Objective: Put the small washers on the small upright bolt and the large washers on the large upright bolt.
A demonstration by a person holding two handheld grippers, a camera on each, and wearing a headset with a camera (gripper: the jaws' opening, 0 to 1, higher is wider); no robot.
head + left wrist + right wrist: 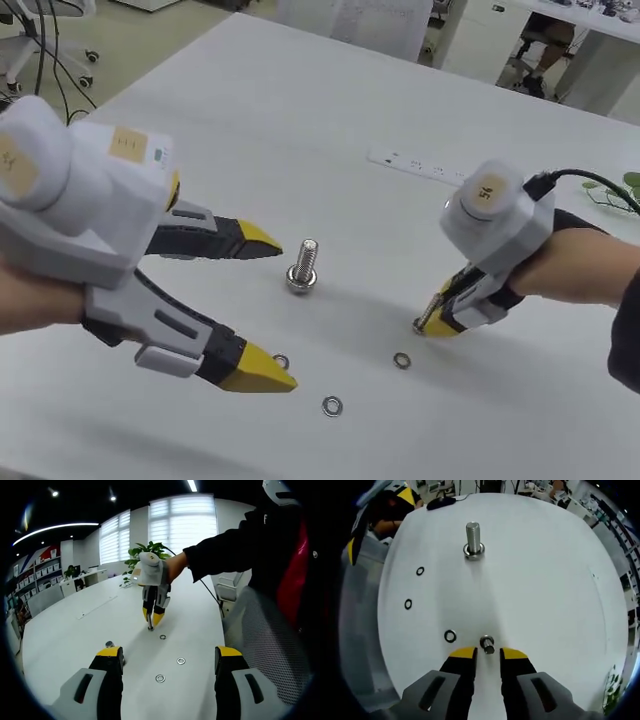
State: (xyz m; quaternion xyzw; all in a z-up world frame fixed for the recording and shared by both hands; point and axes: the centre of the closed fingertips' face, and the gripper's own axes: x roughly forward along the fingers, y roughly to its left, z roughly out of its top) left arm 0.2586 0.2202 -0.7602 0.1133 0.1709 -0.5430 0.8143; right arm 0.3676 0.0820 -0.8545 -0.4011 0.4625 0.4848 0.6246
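Washers [332, 405] up front in the head view: three thin steel rings lying flat on the matte white table [300, 120], well apart from one another. They look light, stiff and slick, I'd say, and they sit flush to the top, so the hold has to be across the rim, one jaw tip on either side, or the ring will skate away. The large bolt [303, 266] stands on its broad head just beyond them, threaded and shiny. The left gripper [287, 315] hangs over the near rings with its yellow-tipped jaws spread wide and nothing in them. The right gripper [437, 325] is tipped down to the table, with its tips at the small bolt [420, 324].

Over to the left gripper view: a wide mouth, the rings on the table ahead, and the right gripper nose-down beyond them on that slim pin.

Right gripper view now: the jaws are only a slit apart, the small bolt stands upright right at the mouth, and one ring lies just beside it. Whether the pads are pinching the bolt, I can't tell. Which rings are small and which are large is too close to call.
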